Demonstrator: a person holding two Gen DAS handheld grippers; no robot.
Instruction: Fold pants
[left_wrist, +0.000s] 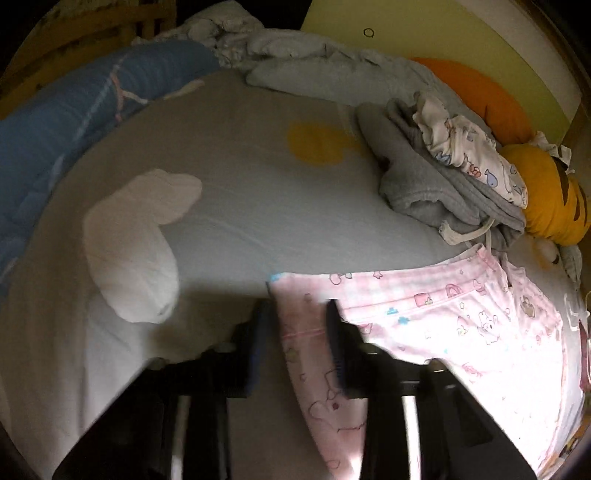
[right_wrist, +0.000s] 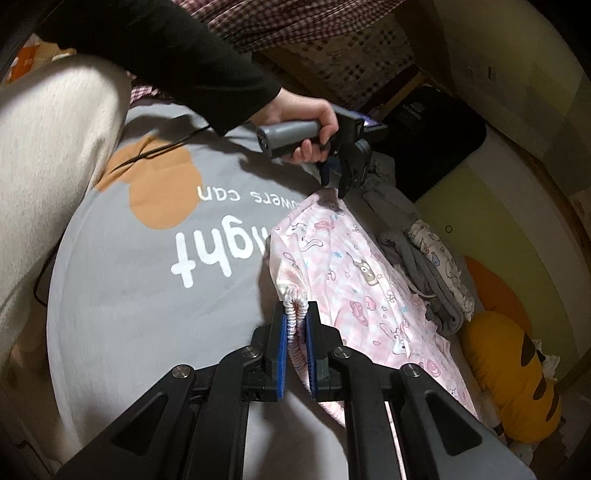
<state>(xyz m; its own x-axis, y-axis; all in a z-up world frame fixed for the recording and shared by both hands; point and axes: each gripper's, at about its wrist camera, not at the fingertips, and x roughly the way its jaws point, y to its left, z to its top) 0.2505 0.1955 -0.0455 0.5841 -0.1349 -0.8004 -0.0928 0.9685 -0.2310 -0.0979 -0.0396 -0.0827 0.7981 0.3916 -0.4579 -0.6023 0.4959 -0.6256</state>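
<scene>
The pink pants (right_wrist: 354, 280) lie on the bed (right_wrist: 147, 295), on the grey sheet with the white letters, right next to a heap of grey clothes (right_wrist: 424, 273) and a yellow stripy plush toy (right_wrist: 513, 376). The right tongs (right_wrist: 295, 328) are pinched together on the stretchy, ruffled waistband of the pants. The left tongs (left_wrist: 295, 314) sit over the far end of the pants, with one finger on each side of the edge of the cloth. They look close together there, but the view is blurry and I cannot tell if they are pinching the cloth yet. A hand (right_wrist: 310, 125) in a black sleeve holds those tongs. The pants look thin, soft and light. They will flop and sag if only one spot is lifted, and they will bunch up fast. The thick waistband and the hem of a leg look like the best spots to grab, since they are firmer. There are no boxes or baskets to see here.
</scene>
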